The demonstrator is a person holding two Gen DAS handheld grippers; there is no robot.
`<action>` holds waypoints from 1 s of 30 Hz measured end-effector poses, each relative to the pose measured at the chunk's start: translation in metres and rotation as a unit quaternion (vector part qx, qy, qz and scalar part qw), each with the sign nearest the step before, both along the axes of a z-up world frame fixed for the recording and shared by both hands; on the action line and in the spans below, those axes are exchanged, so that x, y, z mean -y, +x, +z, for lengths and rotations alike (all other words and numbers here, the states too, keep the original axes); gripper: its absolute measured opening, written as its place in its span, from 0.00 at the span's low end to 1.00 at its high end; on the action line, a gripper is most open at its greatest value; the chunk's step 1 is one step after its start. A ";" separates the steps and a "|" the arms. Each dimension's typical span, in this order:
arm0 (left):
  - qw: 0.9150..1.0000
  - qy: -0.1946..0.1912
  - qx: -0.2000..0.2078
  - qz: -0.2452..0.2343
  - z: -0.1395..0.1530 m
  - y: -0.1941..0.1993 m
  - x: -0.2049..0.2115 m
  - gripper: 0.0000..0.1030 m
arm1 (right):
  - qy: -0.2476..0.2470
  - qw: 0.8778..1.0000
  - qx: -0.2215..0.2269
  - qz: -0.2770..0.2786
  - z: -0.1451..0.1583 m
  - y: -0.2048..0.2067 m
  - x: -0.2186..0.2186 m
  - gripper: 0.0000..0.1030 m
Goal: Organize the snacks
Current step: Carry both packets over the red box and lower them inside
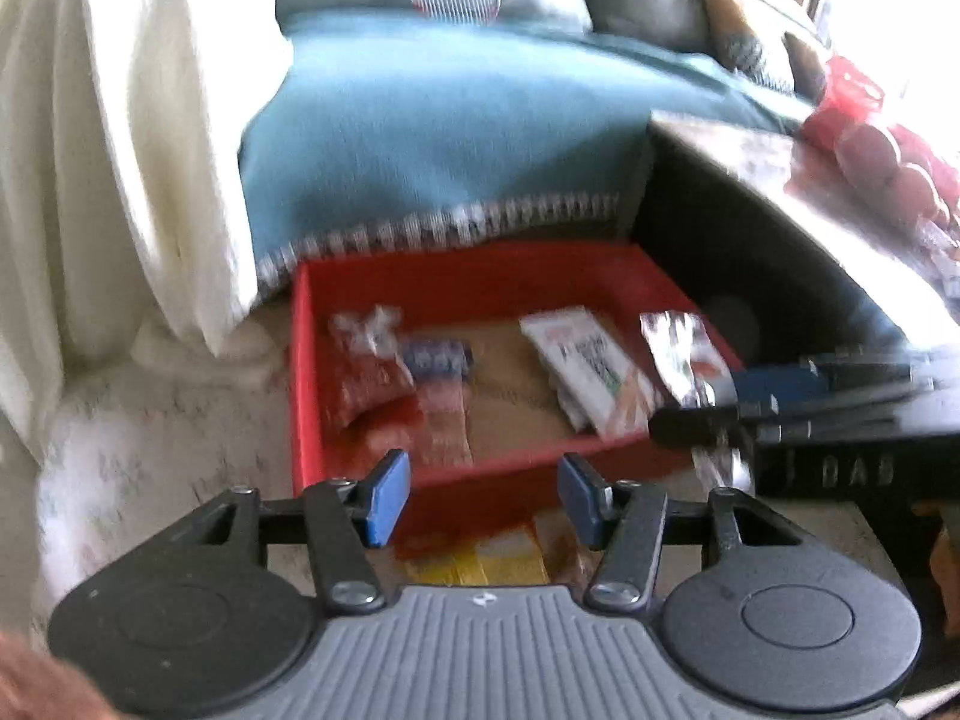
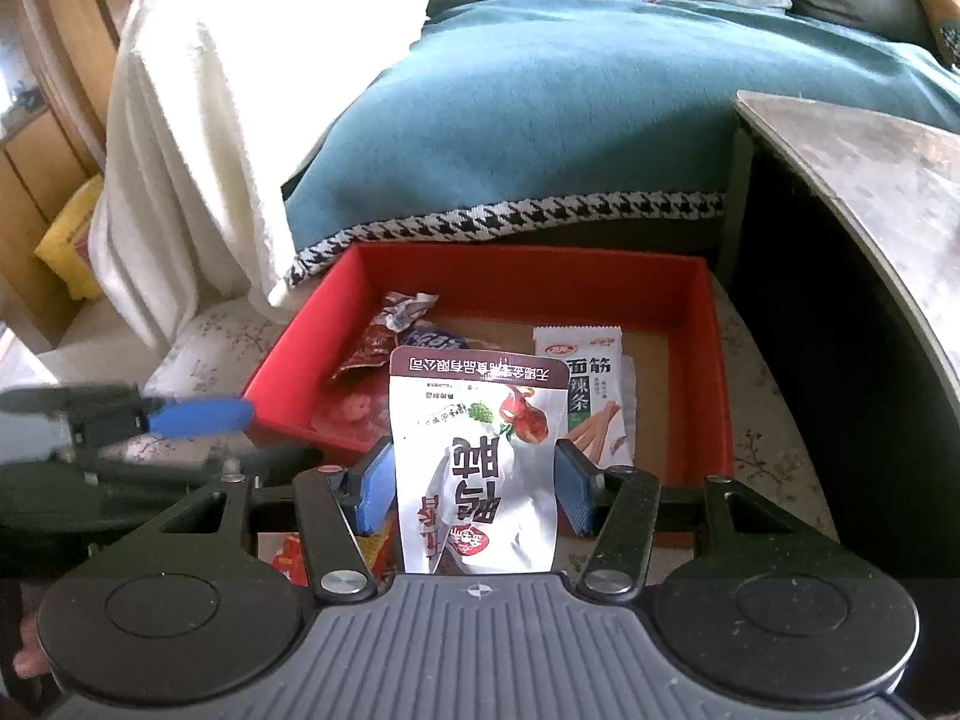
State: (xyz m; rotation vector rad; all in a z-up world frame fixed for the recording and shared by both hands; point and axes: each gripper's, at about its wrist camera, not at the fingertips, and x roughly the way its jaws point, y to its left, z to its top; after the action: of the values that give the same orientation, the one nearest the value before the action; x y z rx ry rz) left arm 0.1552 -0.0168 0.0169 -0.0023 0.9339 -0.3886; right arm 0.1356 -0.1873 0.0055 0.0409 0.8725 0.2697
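Note:
A red open box [image 2: 702, 324] stands on the pale floor in front of the sofa. In it lie a dark red packet [image 2: 372, 354] and a white and green snack packet [image 2: 591, 384]. My right gripper [image 2: 474, 492] is shut on a white pouch [image 2: 480, 450] printed with a duck leg, held upright over the box's near edge. In the left wrist view the red box [image 1: 480, 276] is blurred. My left gripper [image 1: 483, 498] hovers open over its near wall with nothing between the pads. The right gripper [image 1: 720, 405] reaches in from the right with the silvery pouch [image 1: 678, 354].
A sofa under a blue blanket [image 2: 540, 120] rises behind the box, with a white cloth [image 2: 210, 120] draped at the left. A stone-topped table [image 2: 870, 180] stands at the right, with a bag of red snacks [image 1: 870, 162] on it. Yellow packaging [image 1: 480, 558] lies under my left gripper.

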 end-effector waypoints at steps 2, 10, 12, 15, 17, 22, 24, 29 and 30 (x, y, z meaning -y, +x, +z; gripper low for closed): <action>0.999 -0.020 -0.036 -0.008 -0.009 -0.001 -0.003 0.54 | -0.002 1.000 -0.003 0.002 0.000 0.001 0.000 0.61; 0.994 0.046 -0.095 0.013 -0.056 0.001 0.022 0.67 | -0.002 1.000 -0.012 0.001 -0.002 0.000 0.006 0.61; 0.993 0.063 -0.098 0.020 -0.066 0.001 0.021 0.67 | -0.002 1.000 -0.017 0.004 -0.004 -0.001 0.007 0.61; 0.992 0.035 -0.111 0.038 -0.069 0.003 0.012 0.55 | -0.006 1.000 -0.019 0.005 -0.007 0.000 0.007 0.61; 0.992 0.028 -0.113 0.046 -0.063 0.006 0.007 0.51 | -0.006 1.000 -0.018 0.006 -0.007 0.000 0.008 0.61; 0.993 0.030 -0.102 0.043 -0.049 -0.001 0.005 0.49 | -0.005 1.000 -0.014 0.000 -0.007 0.000 0.008 0.61; 0.995 0.023 -0.093 0.038 -0.041 -0.003 0.005 0.49 | -0.006 1.000 -0.013 -0.001 -0.007 0.000 0.007 0.61; 0.997 0.013 -0.068 0.023 -0.019 -0.014 0.004 0.49 | -0.011 1.000 -0.009 -0.003 -0.007 -0.001 0.006 0.61; 0.998 0.012 -0.063 0.022 -0.016 -0.016 0.004 0.49 | -0.011 1.000 -0.008 -0.005 -0.006 -0.001 0.006 0.61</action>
State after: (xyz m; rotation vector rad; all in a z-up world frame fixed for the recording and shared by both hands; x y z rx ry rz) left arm 0.1394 -0.0210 0.0012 -0.0255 1.0621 -0.3395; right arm 0.1344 -0.1937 -0.0010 0.0277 0.8903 0.2502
